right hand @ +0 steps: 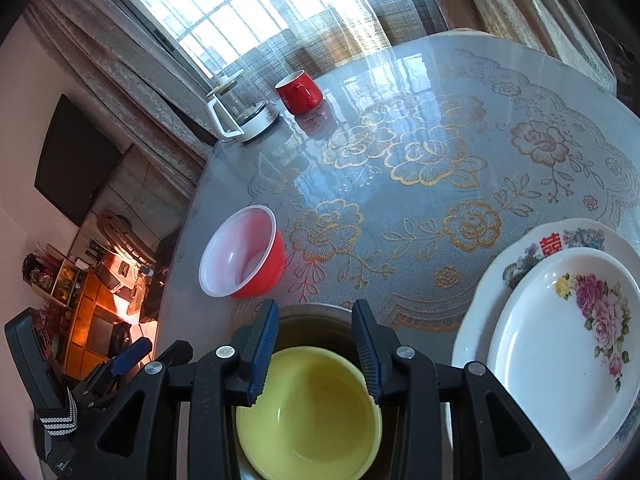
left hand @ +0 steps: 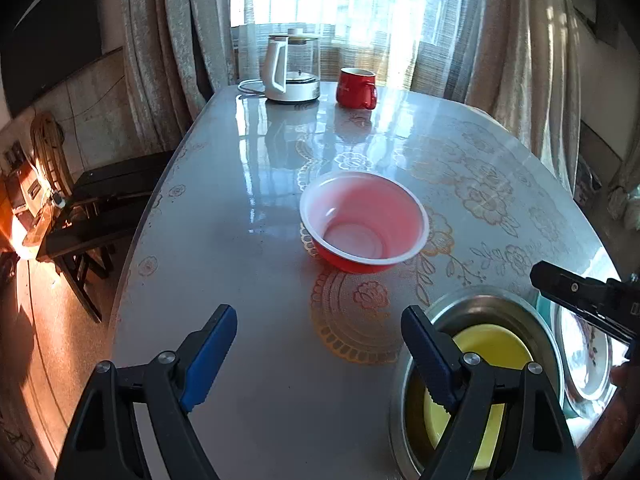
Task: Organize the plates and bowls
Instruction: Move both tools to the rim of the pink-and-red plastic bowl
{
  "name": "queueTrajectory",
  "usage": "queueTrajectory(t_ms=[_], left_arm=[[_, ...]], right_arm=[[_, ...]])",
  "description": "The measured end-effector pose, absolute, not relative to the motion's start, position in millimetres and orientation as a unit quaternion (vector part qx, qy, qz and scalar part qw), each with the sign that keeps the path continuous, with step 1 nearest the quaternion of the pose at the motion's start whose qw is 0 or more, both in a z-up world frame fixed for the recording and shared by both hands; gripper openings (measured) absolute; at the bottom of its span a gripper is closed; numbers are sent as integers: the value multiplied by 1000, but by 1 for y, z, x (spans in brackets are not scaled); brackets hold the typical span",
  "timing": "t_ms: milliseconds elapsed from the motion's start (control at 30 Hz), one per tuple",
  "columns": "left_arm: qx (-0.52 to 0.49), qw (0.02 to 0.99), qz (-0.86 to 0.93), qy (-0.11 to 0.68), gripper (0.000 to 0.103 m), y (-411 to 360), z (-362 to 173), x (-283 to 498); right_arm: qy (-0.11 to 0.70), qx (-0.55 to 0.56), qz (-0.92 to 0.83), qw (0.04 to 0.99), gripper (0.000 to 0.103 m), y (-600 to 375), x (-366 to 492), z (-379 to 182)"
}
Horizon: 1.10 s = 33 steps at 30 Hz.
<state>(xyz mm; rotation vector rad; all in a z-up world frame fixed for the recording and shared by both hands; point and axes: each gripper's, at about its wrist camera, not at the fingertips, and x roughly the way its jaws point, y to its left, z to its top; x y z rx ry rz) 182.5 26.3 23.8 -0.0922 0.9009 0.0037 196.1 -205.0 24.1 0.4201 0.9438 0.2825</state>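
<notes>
Right wrist view: right gripper (right hand: 316, 348) released above yellow plastic bowl (right hand: 308, 420) nested in steel bowl (right hand: 312, 312); left gripper (left hand: 316, 356) agape, empty; red plastic bowl (left hand: 362, 222) ahead, likely next to nest.

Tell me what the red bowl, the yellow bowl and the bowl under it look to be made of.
Red bowl: probably thin plastic, red outside, glossy white inside, thin rolled rim.
Yellow bowl: looks like plastic or melamine, opaque, dull sheen; hard to say which.
Outer bowl: likely stainless steel, grey with a mirror-like rim.
</notes>
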Motion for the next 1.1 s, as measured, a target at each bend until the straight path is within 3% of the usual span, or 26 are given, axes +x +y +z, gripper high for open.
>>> queueTrajectory(t_ms=[500,800,1000,1100], left_arm=[[-133,882,20,452,85,59,2,249],[-153,876,7,458,80,58,-6,271],[-141,870,-7,472,57,54,-16,280],[-138,867,-9,478,52,54,-22,282]], right_arm=[[481,196,139,843,39,-165,263,7],[498,202,147,830,39,-142,292,-6],[521,209,149,814,39,-134,306,-23],[526,207,149,811,32,-129,307,-27]])
